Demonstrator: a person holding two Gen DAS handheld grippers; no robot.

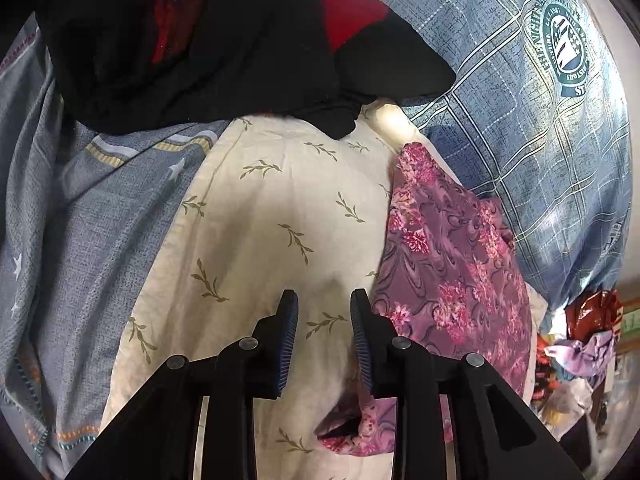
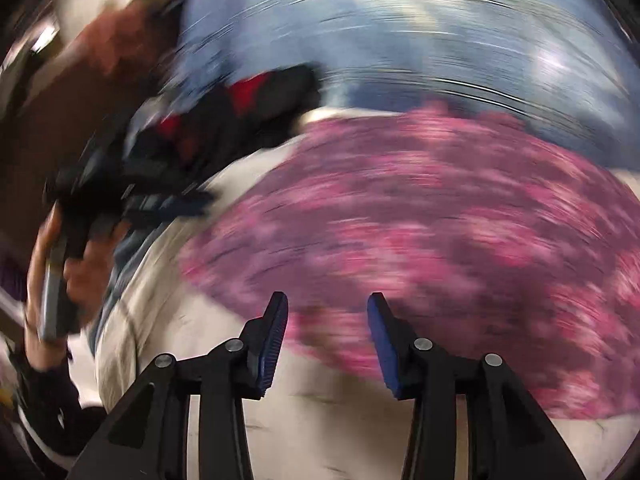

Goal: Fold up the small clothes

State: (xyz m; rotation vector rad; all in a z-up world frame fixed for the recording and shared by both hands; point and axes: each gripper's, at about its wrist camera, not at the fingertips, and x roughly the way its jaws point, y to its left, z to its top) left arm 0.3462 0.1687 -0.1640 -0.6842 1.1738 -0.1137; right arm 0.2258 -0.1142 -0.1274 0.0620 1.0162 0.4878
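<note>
Left wrist view, nearest first. The left claw (image 1: 324,316) stands at 6 o'clock with its jaws parted and nothing between them, hovering over the cream leaf-print cloth (image 1: 256,216). Judged: it is poised to take an edge, not yet engaged.

The task's thing, one purple floral garment (image 1: 452,280), lies on that cream cloth from 5 o'clock up toward 2 o'clock, just beside the claw's right finger. It is bunched along its length, with a rumpled end at the lower edge, so it appears unfolded and awaiting flattening. Whether the finger touches it cannot be told.

At 9 o'clock, one grey star-print sheet (image 1: 80,220) borders the cream cloth. At 12 o'clock, a black and red garment pile (image 1: 192,40) overlaps the cream cloth's far end; probably set aside to keep the working area free. At 2 o'clock, one blue plaid cover (image 1: 520,92) with a crest lies beyond the garment. Clutter at 4 o'clock is too small to identify.

Right wrist view: heavily blurred. The right claw (image 2: 328,320) is spread wide and empty at 6 o'clock, above the near edge of the floral garment, which fills the centre and the 3 o'clock side. The person's left hand (image 2: 76,268) shows at 9 o'clock, gripping the other tool.

Count: two claws, one floral garment, one dark pile.
</note>
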